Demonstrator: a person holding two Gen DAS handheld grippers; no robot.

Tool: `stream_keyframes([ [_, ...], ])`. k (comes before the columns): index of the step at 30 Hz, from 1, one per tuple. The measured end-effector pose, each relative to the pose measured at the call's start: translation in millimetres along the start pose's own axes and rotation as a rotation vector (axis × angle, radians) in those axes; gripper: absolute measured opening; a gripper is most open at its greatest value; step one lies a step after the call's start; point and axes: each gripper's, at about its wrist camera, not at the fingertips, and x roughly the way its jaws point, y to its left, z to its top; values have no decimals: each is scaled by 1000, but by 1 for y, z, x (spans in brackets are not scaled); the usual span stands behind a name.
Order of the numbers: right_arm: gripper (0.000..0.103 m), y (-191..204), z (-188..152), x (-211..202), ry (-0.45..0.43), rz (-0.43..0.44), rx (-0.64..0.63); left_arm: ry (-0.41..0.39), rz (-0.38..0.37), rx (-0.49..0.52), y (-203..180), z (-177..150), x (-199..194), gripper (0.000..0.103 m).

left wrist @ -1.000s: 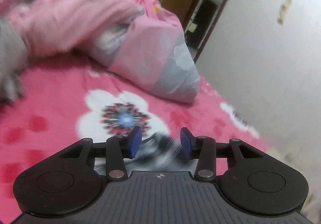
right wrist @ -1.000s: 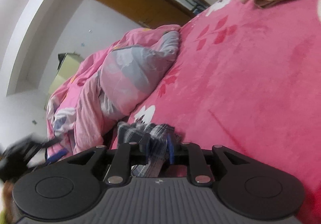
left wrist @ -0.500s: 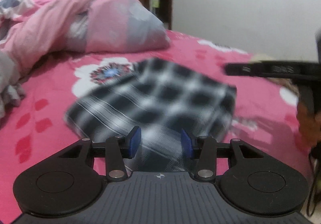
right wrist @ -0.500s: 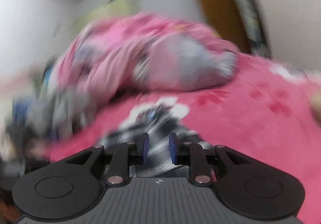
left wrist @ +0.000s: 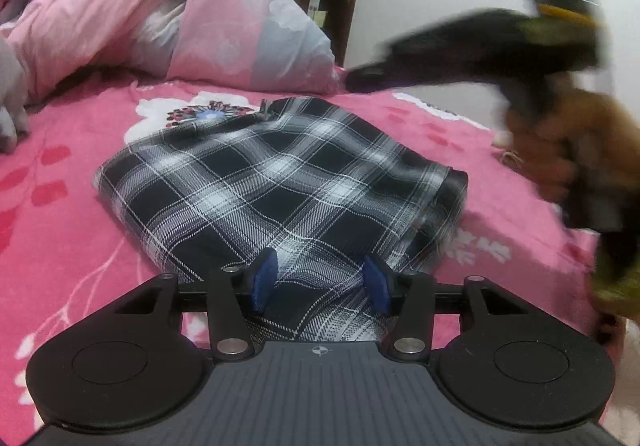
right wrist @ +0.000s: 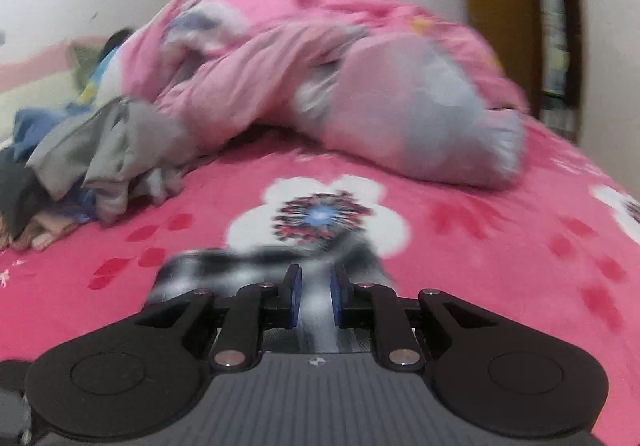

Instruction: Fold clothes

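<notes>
With the plaid shirt (left wrist: pixel 280 182) lying folded on the bed (left wrist: pixel 60 254) before the quilt (left wrist: pixel 224 26), both the left claw (left wrist: pixel 320 282) and right claw (right wrist: pixel 314 300) are spread, so the folds could be dragged apart if cloth is snagged.

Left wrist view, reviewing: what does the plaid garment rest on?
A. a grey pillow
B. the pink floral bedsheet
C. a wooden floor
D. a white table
B: the plaid garment lies folded flat on the pink floral bedsheet, apart from the bedding piled behind it.
</notes>
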Motion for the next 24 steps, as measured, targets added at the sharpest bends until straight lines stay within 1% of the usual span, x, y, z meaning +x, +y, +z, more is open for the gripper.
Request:
stream_keyframes([
  [1, 14, -8, 1, 22, 40, -33, 0, -2, -2, -2, 0, -1, -1, 48],
  [2, 14, -19, -1, 46, 91, -93, 1, -4, -3, -4, -1, -1, -1, 48],
  [3, 17, -32, -3, 60, 123, -151, 22, -6, -5, -6, -1, -2, -1, 49],
  [5, 15, -59, -8, 72, 159, -263, 93, -9, -12, -16, 1, -4, -1, 49],
  [6, 15, -67, -7, 68, 148, -272, 127, -10, -17, -23, 2, -4, -1, 49],
  [8, 15, -69, 1, 44, 81, -218, 170, -13, -28, -40, 5, -5, -1, 49],
  [10, 15, -51, 14, 31, 46, -144, 126, -13, -38, -55, 8, -5, -1, 49],
  [11, 16, -47, 18, 29, 42, -123, 119, -14, -40, -57, 8, -5, -1, 49],
  [15, 16, -54, 26, 36, 66, -105, 157, -16, -38, -52, 7, -6, 0, 49],
  [17, 12, -58, 30, 39, 78, -97, 176, -16, -34, -47, 6, -6, 1, 49],
  [18, 1, -59, 32, 41, 84, -92, 186, -16, -33, -46, 5, -7, 1, 49],
  [19, 1, -61, 33, 42, 90, -88, 195, -16, -33, -47, 5, -7, 1, 49],
  [21, 7, -65, 37, 46, 103, -79, 215, -16, -35, -49, 5, -8, 1, 50],
  [24, 9, -70, 43, 51, 121, -66, 243, -17, -40, -54, 7, -8, 1, 50],
])
